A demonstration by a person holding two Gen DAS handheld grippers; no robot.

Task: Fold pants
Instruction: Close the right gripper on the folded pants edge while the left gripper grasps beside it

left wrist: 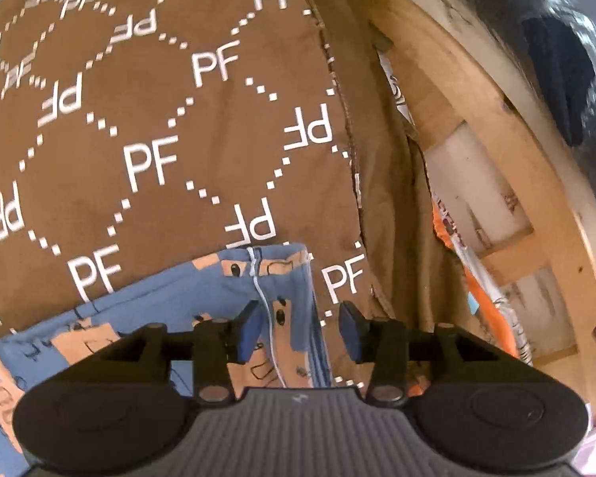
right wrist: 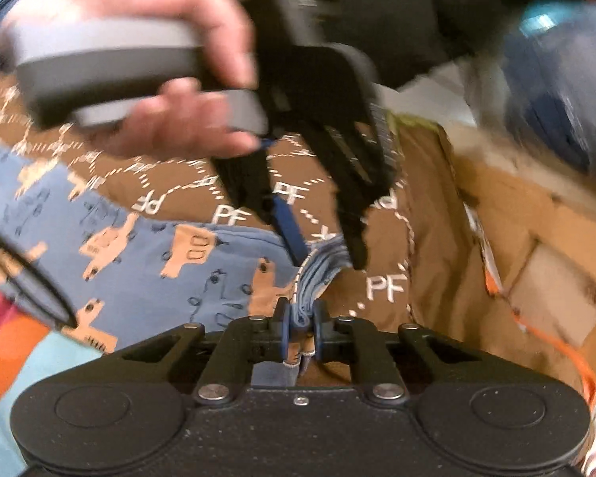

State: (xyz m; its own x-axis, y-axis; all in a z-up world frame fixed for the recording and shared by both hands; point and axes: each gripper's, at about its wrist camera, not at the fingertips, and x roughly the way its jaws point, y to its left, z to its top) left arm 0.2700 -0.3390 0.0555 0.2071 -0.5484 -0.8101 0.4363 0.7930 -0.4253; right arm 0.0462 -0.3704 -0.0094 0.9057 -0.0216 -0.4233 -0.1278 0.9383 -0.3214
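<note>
The blue pants (left wrist: 171, 306) with a peach print lie on a brown cover, and a white thread hangs along their seam. My left gripper (left wrist: 298, 334) stands open over the pants' right edge, its blue pads apart and not pressing the cloth. In the right wrist view the pants (right wrist: 147, 262) spread to the left. My right gripper (right wrist: 301, 318) is shut on a bunched fold of their edge. Just beyond it, a hand (right wrist: 186, 119) holds the left gripper (right wrist: 320, 238), pointing down, its fingers on either side of the same bunched edge.
A brown cover (left wrist: 171, 111) printed with white "PF" letters lies under the pants. A wooden frame (left wrist: 508, 167) runs along the right, with orange cloth (left wrist: 480, 286) beside it. A dark garment (left wrist: 556, 71) sits at the upper right. A blue bottle (right wrist: 556, 63) is blurred at the far right.
</note>
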